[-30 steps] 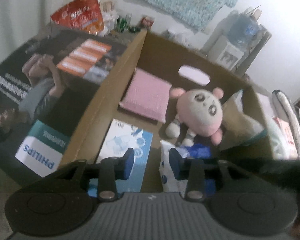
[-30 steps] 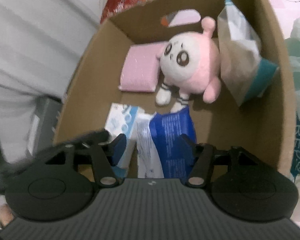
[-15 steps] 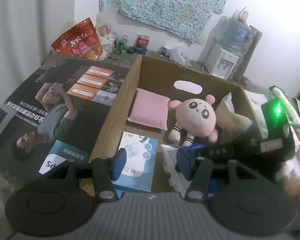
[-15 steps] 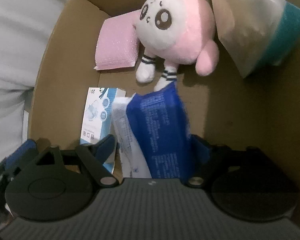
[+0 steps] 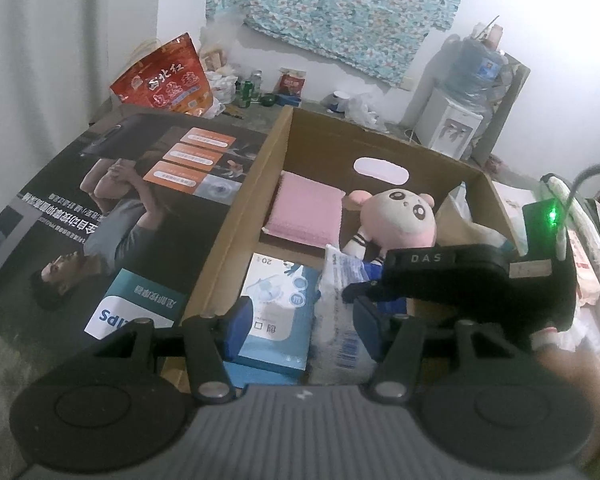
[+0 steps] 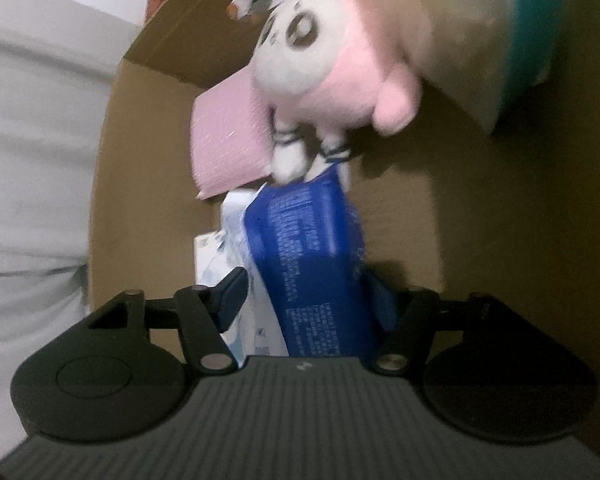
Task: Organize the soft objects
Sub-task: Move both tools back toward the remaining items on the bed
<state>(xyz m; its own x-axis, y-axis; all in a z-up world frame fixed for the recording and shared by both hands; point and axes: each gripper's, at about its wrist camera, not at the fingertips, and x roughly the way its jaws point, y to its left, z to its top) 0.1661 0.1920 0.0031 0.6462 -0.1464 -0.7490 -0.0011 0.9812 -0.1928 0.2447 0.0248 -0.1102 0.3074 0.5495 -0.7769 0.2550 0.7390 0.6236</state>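
Right gripper (image 6: 306, 300) has dived into the box (image 6: 500, 240), jaws spread around the blue pack (image 6: 312, 256) near its front edge, unclamped yet; left gripper (image 5: 300, 330) hovers open, empty.

A lived-in room of a private home, used partly for storage. A floral patterned cloth (image 5: 336, 12) hangs on the white wall. Below it, a cluttered strip holds a red foil snack bag (image 5: 164, 80), drink cans (image 5: 248, 88) and crumpled plastic bags (image 5: 360, 106). A white water dispenser (image 5: 450, 128) carries a large blue-tinted bottle (image 5: 476, 68) in the corner. A printed Philips appliance carton (image 5: 120, 216) lies flat beside an open cardboard box (image 5: 236, 232) that contains household soft goods, among them a pink plush toy (image 5: 400, 216) and a pink cushion (image 5: 306, 212).
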